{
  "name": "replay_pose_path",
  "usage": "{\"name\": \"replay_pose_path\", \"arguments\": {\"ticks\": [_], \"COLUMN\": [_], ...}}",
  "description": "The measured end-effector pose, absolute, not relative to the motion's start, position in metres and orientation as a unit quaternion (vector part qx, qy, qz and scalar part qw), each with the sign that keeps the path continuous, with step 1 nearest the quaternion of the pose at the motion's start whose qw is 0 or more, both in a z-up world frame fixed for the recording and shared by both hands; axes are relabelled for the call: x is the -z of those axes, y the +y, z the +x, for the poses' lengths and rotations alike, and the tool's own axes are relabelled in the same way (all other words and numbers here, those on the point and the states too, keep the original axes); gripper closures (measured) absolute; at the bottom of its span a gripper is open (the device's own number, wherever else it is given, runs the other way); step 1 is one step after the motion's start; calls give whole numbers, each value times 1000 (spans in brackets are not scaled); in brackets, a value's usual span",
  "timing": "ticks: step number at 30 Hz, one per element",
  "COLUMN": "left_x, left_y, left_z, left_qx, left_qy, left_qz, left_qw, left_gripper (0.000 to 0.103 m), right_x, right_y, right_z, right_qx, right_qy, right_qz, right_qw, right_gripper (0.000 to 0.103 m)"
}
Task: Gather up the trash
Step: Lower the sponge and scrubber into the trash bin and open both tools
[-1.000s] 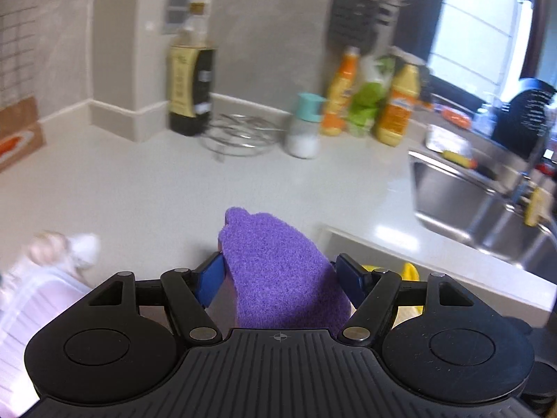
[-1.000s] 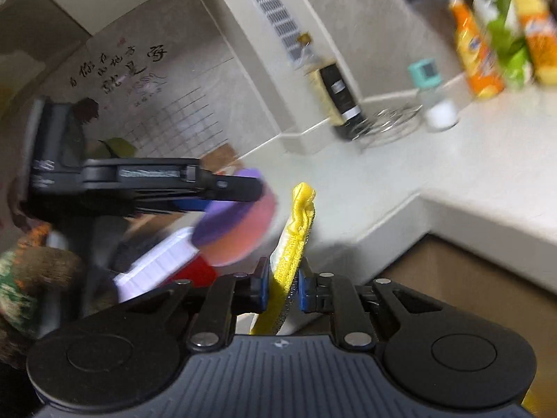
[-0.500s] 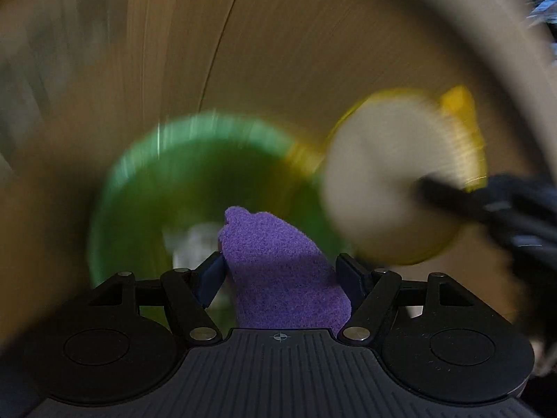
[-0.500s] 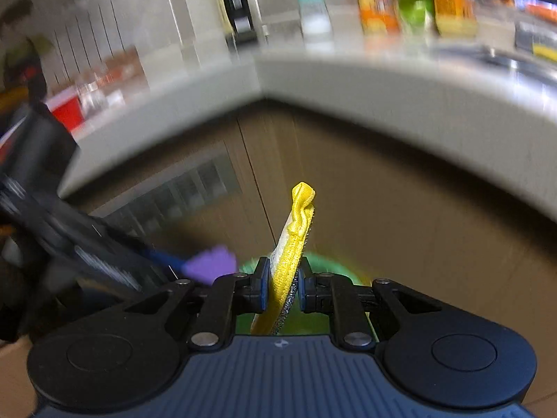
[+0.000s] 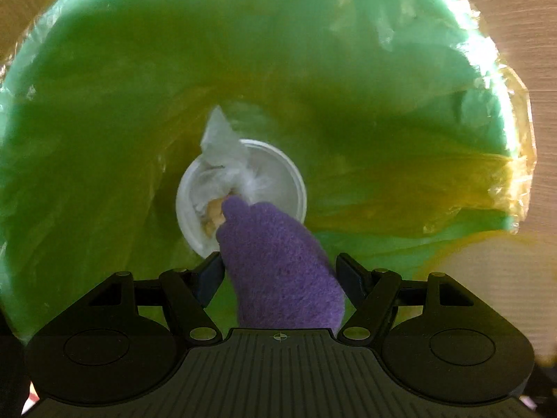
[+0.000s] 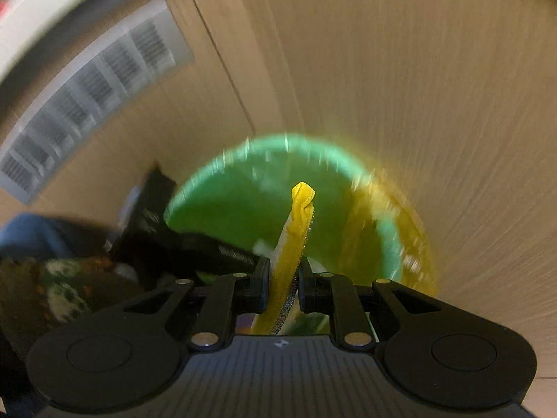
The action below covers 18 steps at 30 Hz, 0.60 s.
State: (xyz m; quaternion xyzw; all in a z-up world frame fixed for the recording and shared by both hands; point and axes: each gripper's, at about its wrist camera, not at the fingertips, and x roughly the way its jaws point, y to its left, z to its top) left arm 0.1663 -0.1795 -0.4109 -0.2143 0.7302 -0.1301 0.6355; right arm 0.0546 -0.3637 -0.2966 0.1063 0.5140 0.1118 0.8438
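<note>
1. My left tongs (image 5: 278,271) grip the fuzzy purple scouring pad (image 5: 278,271) over the green-lined round bin (image 5: 104,122).
2. My right tongs (image 6: 283,284) pinch the thin yellow sponge cloth (image 6: 296,230) above the bin's rim.
3. A white foam bowl (image 5: 278,174) with crumpled plastic lies at the bin's bottom.
</note>
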Motion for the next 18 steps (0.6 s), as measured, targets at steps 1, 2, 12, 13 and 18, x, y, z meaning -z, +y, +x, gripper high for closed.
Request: {"name": "replay_pose_path", "arguments": {"ticks": [1,2,12,13,18], "left_x": [408,405,384,380,332], "left_y": [-179,-178,-174,-173,-170], "left_z": [167,168,163,162,163], "left_qx": [135,139,177,182,223], "left_qy": [726,722,704,701,652], "left_qz": [-215,-217,-215,-216,-183], "left_qw": [639,642,653,655,701], "left_gripper": [28,28,30,30,30], "right_x": [306,314,351,352,359], "right_y": [-363,-361,-351,-349,-341], "right_z": [59,63,83,84,97], "right_qx": [-119,-123,-78,-76,-77], "right_qy": [528,541,597,600,609], "right_qz": [116,125,114,112,117], "right_qw": [832,822,790,788,780], "right_gripper": [87,87,87,87,87]}}
